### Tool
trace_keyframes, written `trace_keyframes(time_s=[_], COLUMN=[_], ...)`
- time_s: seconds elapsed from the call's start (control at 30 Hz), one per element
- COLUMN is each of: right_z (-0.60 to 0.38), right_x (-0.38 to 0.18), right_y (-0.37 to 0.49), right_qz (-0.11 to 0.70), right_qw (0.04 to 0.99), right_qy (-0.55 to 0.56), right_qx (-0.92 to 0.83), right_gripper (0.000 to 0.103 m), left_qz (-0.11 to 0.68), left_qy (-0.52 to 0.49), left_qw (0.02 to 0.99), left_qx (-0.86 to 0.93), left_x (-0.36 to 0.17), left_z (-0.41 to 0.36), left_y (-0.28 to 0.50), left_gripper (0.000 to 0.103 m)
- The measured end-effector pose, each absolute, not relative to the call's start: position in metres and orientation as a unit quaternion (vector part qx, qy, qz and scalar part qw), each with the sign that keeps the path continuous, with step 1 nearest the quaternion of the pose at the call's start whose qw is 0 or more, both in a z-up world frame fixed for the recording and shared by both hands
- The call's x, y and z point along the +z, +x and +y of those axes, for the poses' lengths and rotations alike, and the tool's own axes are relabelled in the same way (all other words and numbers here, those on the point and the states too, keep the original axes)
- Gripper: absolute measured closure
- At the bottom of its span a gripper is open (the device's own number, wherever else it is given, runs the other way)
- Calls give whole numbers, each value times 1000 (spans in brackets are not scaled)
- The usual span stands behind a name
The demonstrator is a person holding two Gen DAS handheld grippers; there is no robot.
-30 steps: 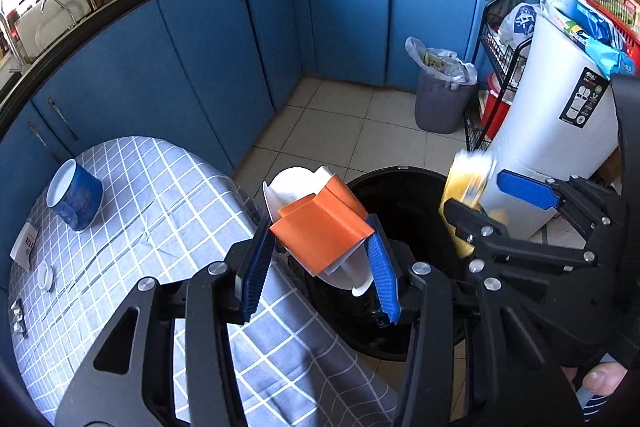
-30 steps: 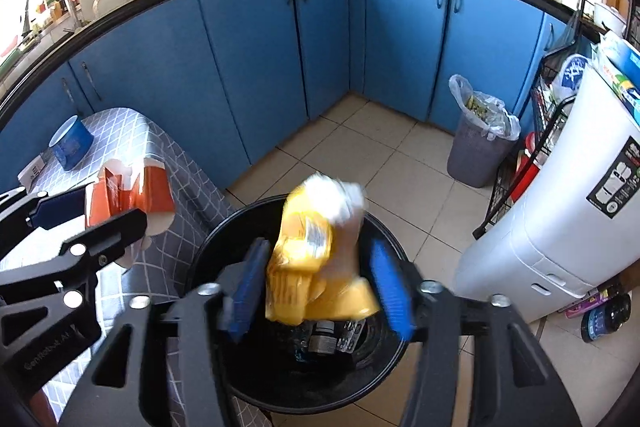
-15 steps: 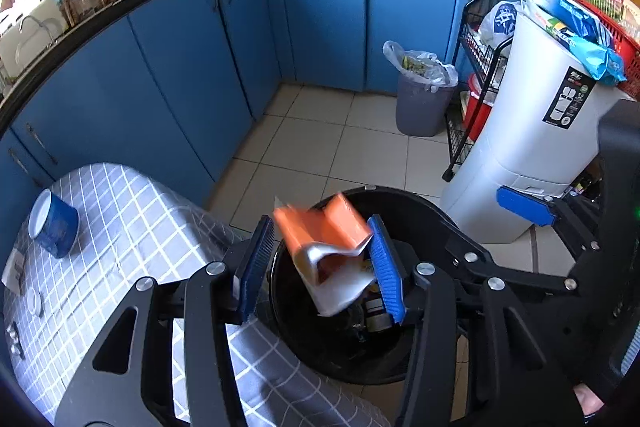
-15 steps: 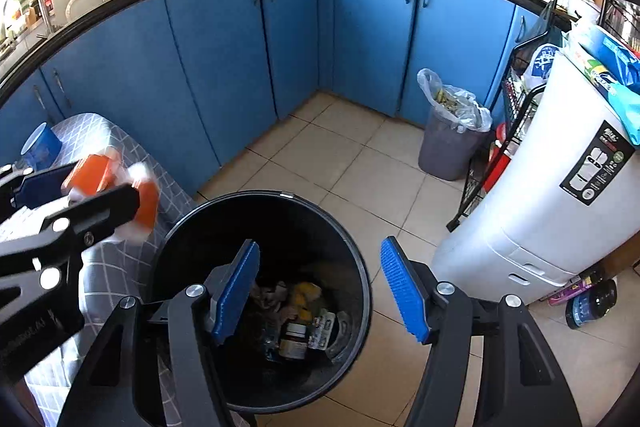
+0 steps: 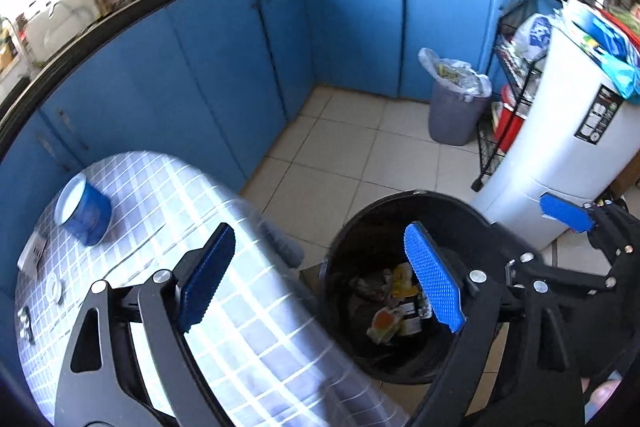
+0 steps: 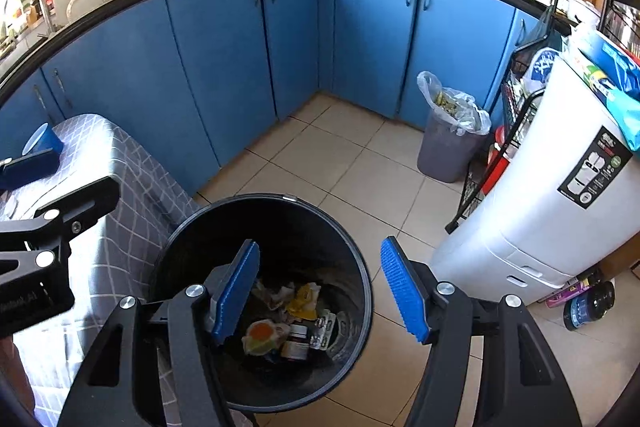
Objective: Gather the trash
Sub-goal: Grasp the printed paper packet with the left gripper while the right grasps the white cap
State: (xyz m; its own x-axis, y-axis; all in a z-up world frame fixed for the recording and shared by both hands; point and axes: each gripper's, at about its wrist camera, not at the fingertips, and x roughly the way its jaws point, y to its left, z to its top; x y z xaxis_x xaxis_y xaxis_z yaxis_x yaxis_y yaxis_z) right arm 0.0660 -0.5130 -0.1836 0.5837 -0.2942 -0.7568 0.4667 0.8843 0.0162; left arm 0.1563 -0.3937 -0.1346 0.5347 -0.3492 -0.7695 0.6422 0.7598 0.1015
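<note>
A black round trash bin [image 5: 404, 199] stands on the tiled floor beside the table; it also shows in the right wrist view [image 6: 264, 201]. Several wrappers lie at its bottom, among them an orange and white carton [image 6: 260, 335] and a yellow packet [image 6: 306, 301]. My left gripper [image 5: 320, 279] is open and empty, over the gap between table edge and bin. My right gripper [image 6: 320, 287] is open and empty above the bin's mouth.
A table with a grey checked cloth [image 5: 168, 211] holds a blue cup [image 5: 84, 211] lying near its far left. A grey lined bin [image 6: 450, 139], a wire rack [image 6: 516, 131] and a white appliance [image 6: 560, 203] stand at the right. Blue cabinets [image 6: 240, 59] line the back.
The yellow packet dropped from my right gripper into the bin, then the orange and white carton dropped from my left gripper. Both grippers opened. The left gripper's view has swung left toward the table.
</note>
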Motion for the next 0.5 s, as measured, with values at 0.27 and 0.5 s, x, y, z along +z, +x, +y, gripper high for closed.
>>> trace_keyframes(time_s=[0.27,0.5], right_z=[-453,-367], right_x=[-169,-155], right_y=[99,145], right_qz=[401,406], right_qw=[899,909], right_qy=[83,35], right_qx=[-152,-85], right_gripper=[41,41], left_qz=[400,408], left_qy=[142,105], left_qw=[878,895], left_qx=[-223,-148], left_x=[-130,-129], left_z=[-303,-199], left_y=[184,211], left_gripper=[17,17])
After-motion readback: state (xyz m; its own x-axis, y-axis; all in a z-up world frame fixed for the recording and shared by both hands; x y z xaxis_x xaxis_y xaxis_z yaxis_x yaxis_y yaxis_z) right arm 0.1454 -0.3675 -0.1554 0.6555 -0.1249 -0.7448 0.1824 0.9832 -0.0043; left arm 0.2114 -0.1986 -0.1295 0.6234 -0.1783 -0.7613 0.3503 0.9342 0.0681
